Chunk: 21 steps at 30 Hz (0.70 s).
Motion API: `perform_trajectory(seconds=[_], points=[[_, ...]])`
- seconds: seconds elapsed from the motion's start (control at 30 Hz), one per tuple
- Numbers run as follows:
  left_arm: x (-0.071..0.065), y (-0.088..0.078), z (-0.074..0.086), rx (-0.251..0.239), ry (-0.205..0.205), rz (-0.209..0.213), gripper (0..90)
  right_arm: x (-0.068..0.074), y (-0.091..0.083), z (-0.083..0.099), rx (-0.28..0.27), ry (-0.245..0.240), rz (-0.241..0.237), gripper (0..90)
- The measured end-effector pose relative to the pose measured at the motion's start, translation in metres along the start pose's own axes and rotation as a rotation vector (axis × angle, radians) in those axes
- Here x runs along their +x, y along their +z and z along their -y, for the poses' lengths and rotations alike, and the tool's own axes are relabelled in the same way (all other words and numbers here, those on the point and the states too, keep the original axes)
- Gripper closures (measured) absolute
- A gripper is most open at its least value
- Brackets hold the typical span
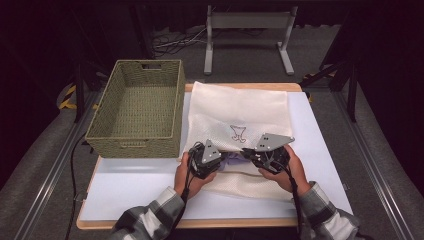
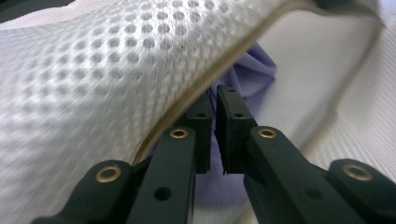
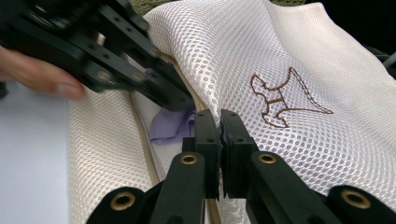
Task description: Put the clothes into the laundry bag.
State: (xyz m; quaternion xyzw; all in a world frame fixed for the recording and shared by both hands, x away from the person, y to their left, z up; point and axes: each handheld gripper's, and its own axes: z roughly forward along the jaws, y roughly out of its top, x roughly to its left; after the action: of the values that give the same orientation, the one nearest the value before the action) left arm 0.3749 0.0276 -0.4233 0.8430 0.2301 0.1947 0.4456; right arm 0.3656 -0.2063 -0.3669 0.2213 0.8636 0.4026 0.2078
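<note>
High view
- Tabletop (image 1: 130,200): white surface with a wooden edge.
- Mesh bag (image 1: 250,107): cream, lies flat across the middle of the tabletop, a small brown embroidered figure (image 1: 238,133) near its front opening.
- Wicker basket (image 1: 102,117): olive green, stands on the left part of the tabletop, just beside the mesh bag.
- Left tongs (image 1: 222,156): held in the person's left hand (image 1: 187,172), at the bag's front opening.
- Right tongs (image 1: 247,152): held in the right hand (image 1: 287,172), close to the left tongs, at the same opening.
- Purple cloth (image 1: 232,159): a small patch shows between the two tools, at the bag's mouth.

Left gripper view
- Left tongs (image 2: 215,100): nearly pressed together, a thin slit between them; the upper mesh layer and its beige zipper edge (image 2: 219,72) lie against the left jaw. I cannot tell for sure whether the edge is pinched.
- Purple cloth (image 2: 254,77): just beyond the tips, inside the bag.

Right gripper view
- Right tongs (image 3: 219,122): pressed together on the zipper edge of the mesh bag (image 3: 299,60).
- Left tongs (image 3: 184,103): enter from upper left, tips at the opening, touching the purple cloth (image 3: 170,126).
- Embroidered figure (image 3: 285,100): on the top layer, right of the tongs.
</note>
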Motion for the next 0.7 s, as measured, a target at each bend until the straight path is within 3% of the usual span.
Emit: perform_trajectory(seconds=[0.1, 0.23, 0.43, 0.57, 0.7], points=[[0.001, -0.015, 0.002, 0.005, 0.004, 0.003, 84.9, -0.002, -0.001, 0.000, -0.003, 0.008, -0.013, 87.0], [0.002, -0.017, 0.010, 0.041, 0.001, 0.018, 84.2, -0.003, -0.003, -0.001, -0.007, 0.014, -0.022, 86.8], [-0.003, -0.002, 0.014, 0.104, 0.020, 0.050, 80.7, 0.001, 0.000, -0.001, 0.014, -0.001, -0.048, 86.6], [-0.001, 0.015, 0.015, 0.143, 0.006, 0.031, 77.8, 0.002, 0.001, -0.001, 0.018, -0.006, -0.050, 86.7], [0.003, 0.024, 0.015, 0.161, 0.005, 0.008, 86.2, 0.003, 0.001, -0.001, 0.019, -0.006, -0.051, 86.7]])
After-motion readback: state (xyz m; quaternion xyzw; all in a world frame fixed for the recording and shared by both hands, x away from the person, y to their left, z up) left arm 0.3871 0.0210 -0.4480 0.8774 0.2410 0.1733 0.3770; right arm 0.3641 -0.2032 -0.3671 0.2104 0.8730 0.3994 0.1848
